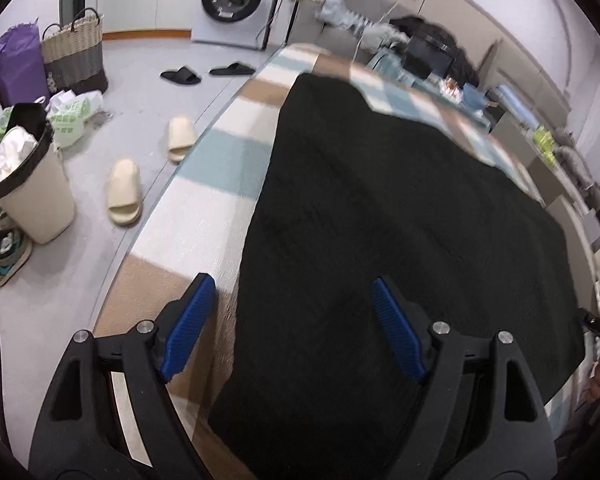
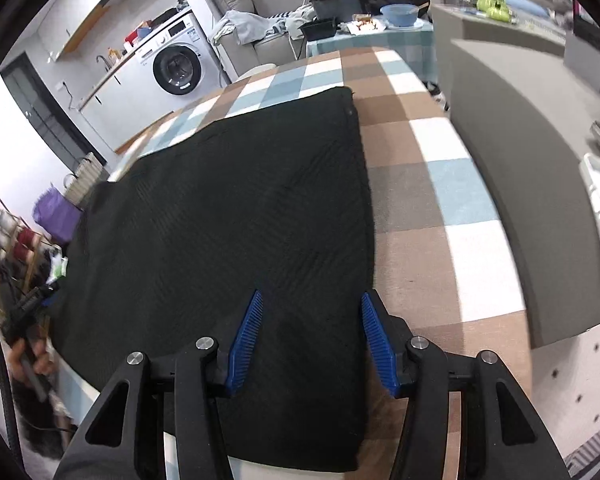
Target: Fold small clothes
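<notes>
Left wrist view: a black garment point(image 1: 400, 220) lies spread flat on the surface point(image 1: 220, 200), which is covered in a brown, blue and white check cloth; the garment's left side runs close along the surface's left edge. The left tool point(image 1: 292, 320) hangs over the garment's near left side, its blue pads point(image 1: 188, 328) spread wide, pinching nothing. Right wrist view: the same garment reaches almost to the near edge. The right tool point(image 2: 308, 332) sits over its near right corner, jaws parted, nothing between them. A washing machine point(image 2: 176, 68) stands beyond the far edge.
</notes>
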`<act>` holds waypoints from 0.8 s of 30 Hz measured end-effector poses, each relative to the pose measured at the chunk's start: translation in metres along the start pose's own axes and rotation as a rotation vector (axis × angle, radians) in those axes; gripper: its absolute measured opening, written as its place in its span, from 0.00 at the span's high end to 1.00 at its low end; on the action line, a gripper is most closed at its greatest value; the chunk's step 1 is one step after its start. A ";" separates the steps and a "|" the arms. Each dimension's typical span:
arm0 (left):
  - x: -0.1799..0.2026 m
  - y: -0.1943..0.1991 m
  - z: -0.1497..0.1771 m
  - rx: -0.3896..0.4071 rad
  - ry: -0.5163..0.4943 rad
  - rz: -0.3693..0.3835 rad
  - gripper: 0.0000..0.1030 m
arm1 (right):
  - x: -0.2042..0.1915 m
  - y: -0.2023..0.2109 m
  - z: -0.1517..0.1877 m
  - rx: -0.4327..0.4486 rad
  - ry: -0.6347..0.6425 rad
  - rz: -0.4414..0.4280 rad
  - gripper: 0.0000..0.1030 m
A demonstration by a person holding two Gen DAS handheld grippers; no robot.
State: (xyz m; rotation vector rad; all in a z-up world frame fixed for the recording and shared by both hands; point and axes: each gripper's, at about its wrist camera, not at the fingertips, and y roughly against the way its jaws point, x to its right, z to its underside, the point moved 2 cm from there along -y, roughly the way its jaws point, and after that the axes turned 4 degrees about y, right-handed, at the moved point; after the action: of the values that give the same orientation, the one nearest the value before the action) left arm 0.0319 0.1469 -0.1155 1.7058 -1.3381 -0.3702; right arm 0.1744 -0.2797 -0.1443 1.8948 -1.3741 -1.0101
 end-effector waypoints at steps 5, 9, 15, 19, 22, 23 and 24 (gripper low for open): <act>0.008 -0.004 0.004 0.002 -0.032 -0.019 0.24 | 0.001 -0.004 0.006 0.000 -0.010 -0.001 0.49; 0.016 -0.003 0.001 0.001 -0.062 -0.041 0.47 | -0.001 -0.004 0.008 0.019 -0.004 -0.007 0.52; 0.024 0.000 -0.006 0.015 -0.092 -0.013 0.85 | -0.011 -0.004 0.009 0.041 0.061 -0.002 0.86; 0.024 -0.005 -0.015 0.022 -0.083 -0.017 0.86 | -0.010 0.005 0.010 0.073 0.045 0.001 0.89; 0.025 -0.011 -0.023 0.029 -0.082 -0.006 0.86 | -0.008 0.007 0.015 0.068 0.037 0.035 0.93; 0.025 -0.013 -0.025 0.032 -0.085 -0.006 0.86 | -0.009 0.007 0.016 0.065 0.033 0.046 0.93; 0.026 -0.014 -0.027 0.034 -0.089 -0.006 0.86 | -0.009 0.007 0.016 0.068 0.030 0.050 0.93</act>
State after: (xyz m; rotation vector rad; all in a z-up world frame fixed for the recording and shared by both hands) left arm 0.0690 0.1363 -0.1051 1.7395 -1.4109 -0.4329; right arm 0.1558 -0.2734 -0.1456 1.9072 -1.4473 -0.9177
